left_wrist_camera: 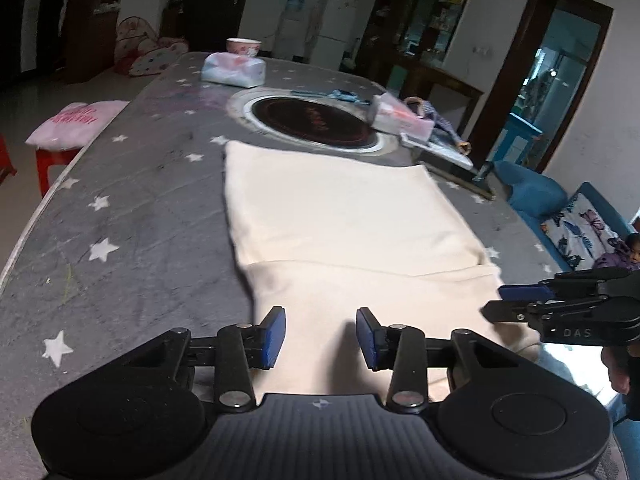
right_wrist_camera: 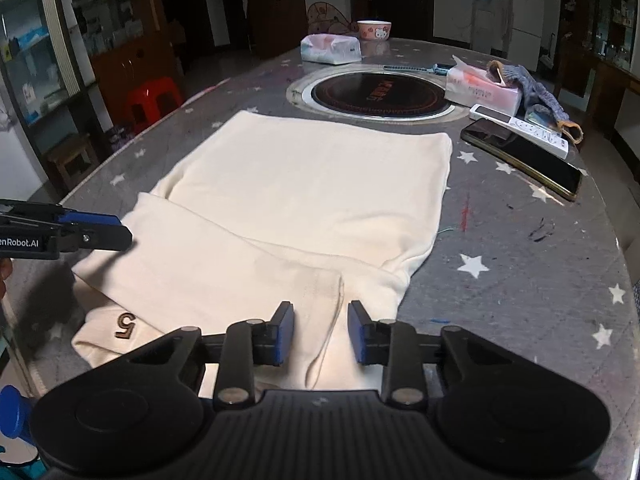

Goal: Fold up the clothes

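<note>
A cream garment [left_wrist_camera: 340, 216] [right_wrist_camera: 312, 184] lies folded flat on the grey star-patterned table [left_wrist_camera: 132, 216] [right_wrist_camera: 520, 248]. A sleeve is laid across its near part, and a brown "5" badge [right_wrist_camera: 125, 325] shows at the near left corner. My left gripper [left_wrist_camera: 321, 338] hovers over the near edge of the cloth with its jaws apart and nothing pinched. In the right wrist view it comes in from the left [right_wrist_camera: 122, 229]. My right gripper [right_wrist_camera: 321, 332] stands open above the sleeve's cuff seam. In the left wrist view it shows side-on at the right [left_wrist_camera: 500, 302].
A round inset cooktop [right_wrist_camera: 378, 94] lies beyond the garment. A phone [right_wrist_camera: 520, 158], a remote [right_wrist_camera: 520, 124], a tissue pack [right_wrist_camera: 482, 88] and a knitted item [right_wrist_camera: 536, 92] sit at the right. Another tissue pack [right_wrist_camera: 330, 49] and a bowl [right_wrist_camera: 374, 30] stand at the far end. A red stool [right_wrist_camera: 154, 96] stands left of the table.
</note>
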### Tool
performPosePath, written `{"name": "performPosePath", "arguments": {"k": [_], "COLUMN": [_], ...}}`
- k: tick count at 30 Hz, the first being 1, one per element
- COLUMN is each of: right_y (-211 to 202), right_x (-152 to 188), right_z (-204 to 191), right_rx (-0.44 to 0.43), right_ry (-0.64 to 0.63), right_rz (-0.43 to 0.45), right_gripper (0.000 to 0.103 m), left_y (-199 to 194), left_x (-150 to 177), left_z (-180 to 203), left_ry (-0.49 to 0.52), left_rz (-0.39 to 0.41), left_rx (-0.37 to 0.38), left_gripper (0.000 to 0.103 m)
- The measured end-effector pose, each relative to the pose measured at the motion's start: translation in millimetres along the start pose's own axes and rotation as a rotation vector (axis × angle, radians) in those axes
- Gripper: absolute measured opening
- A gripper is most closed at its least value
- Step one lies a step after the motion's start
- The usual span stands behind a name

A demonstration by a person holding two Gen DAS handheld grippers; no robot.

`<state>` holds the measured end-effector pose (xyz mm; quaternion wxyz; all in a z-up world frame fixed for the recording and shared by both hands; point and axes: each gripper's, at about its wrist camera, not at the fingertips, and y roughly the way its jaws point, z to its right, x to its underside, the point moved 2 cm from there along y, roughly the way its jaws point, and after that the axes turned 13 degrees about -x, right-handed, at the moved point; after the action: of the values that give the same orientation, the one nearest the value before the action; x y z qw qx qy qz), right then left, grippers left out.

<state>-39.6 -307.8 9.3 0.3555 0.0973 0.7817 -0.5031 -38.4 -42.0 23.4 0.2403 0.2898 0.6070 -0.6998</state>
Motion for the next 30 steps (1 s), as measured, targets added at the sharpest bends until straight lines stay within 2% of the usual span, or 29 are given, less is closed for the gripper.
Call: {"name": "performPosePath", "arguments": {"k": [6,12,15,16,17,21,24,26,30], "right_y": [3,4,0,-1,-2,-2,-6,0,-1], "right_x": [-2,-5,-10,-11,-12,-14,-17,-17,-14], "right_z": [-1,-7,-14,-17,-18,-21,-22,-17,-11], "right_rx": [0.015,0.056,0.079,0.088,0.095,0.134,0.151,0.149,0.143], "right_ry": [-0.004,-0.06,-0.099,-0.112,-0.12,-0.154,-0.177,-0.168,-0.156], "right_rz": [0.0,0.007,0.025,0.031,0.034,0.054,0.072,0.031,0.024], "right_gripper": [0.021,0.005,0.004,0.004,0.004,0.004,0.003,0.003,0.007], "left_y": [2,6,12,17,22,24,24,23,10], "left_x": [-2,-9,-12,-13,-13,-11,-11,-10,-12], "left_z": [-17,-22,-17,-16,-15,-19,-19,-20,-20], "left_ry": [-0.033,-0.055,-0.034,-0.027,-0.022,-0.039,-0.016,0.002,0.025], "left_rz": [0.007,0.011,0.012,0.004,-0.005,0.0,0.005,0.008,0.021], "left_rx": [-0.02,-0.043,-0.063,-0.08,-0.103,-0.112,-0.123,-0.13,-0.108], "left_gripper": [0.041,0.041,0.04,0.029,0.024,0.017,0.016,0.016,0.017]}}
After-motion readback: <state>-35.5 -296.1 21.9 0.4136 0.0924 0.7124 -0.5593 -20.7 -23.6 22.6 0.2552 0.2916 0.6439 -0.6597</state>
